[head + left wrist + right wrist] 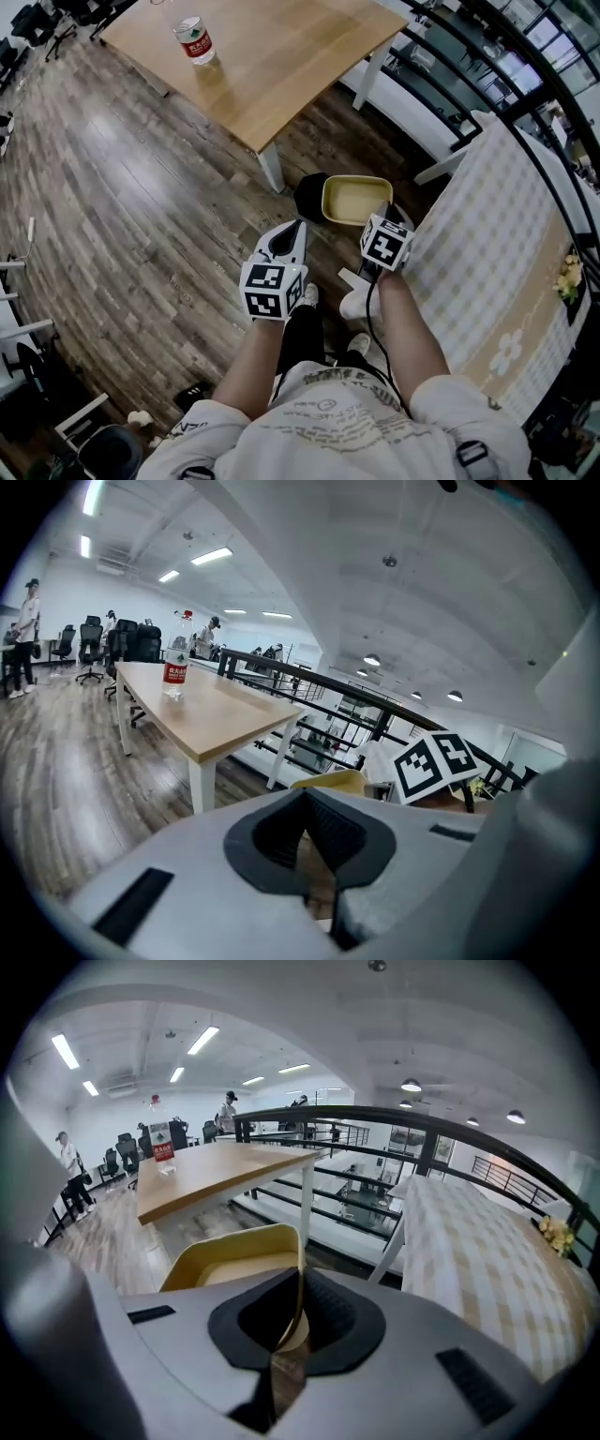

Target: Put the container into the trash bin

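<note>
A shallow yellow container (356, 200) hangs over the wooden floor, and my right gripper (385, 217) is shut on its near rim. The right gripper view shows that rim (296, 1269) pinched edge-on between the jaws of the right gripper (298, 1324). A black trash bin (308, 195) stands on the floor just left of the container, partly hidden by it. My left gripper (297, 228) is shut and empty, a little to the left of the right one and close to the bin. In the left gripper view, the container (330, 780) shows just beyond the left gripper (306, 829).
A wooden table (272, 66) with a water bottle (195, 40) stands ahead. A table with a checked cloth (487, 234) is close on the right, with flowers (567, 277) on it and a black railing (525, 66) behind. Office chairs and people are far off at the left.
</note>
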Tool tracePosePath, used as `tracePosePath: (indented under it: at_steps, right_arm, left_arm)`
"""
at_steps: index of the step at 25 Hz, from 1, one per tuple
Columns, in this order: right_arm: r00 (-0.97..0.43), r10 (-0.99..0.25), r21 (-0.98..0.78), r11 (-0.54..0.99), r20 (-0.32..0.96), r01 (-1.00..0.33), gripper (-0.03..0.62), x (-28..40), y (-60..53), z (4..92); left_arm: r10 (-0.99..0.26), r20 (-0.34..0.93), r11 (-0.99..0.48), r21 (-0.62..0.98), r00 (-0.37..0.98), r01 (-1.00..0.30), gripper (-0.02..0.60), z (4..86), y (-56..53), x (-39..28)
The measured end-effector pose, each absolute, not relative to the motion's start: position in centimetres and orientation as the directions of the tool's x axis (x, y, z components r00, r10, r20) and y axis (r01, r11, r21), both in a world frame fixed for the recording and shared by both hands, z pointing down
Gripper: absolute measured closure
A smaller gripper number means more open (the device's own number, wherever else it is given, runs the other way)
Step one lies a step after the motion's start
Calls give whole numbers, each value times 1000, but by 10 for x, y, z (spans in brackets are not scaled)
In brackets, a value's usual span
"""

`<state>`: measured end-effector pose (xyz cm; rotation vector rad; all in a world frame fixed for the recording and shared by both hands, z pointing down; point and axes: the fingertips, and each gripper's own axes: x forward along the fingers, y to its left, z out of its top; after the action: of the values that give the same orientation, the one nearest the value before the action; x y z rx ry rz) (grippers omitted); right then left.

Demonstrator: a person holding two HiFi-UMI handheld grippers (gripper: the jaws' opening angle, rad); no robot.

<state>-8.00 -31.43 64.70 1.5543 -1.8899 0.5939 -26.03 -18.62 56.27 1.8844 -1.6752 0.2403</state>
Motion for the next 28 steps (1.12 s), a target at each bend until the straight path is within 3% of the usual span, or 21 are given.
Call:
tracePosePath:
  at_steps: [28]
  right_arm:
    - [41,-629,215,203,777,-955,579,-151,-362,805]
  left_arm:
    - [-769,595,-23,340,234,-940,578,671,-225,-318]
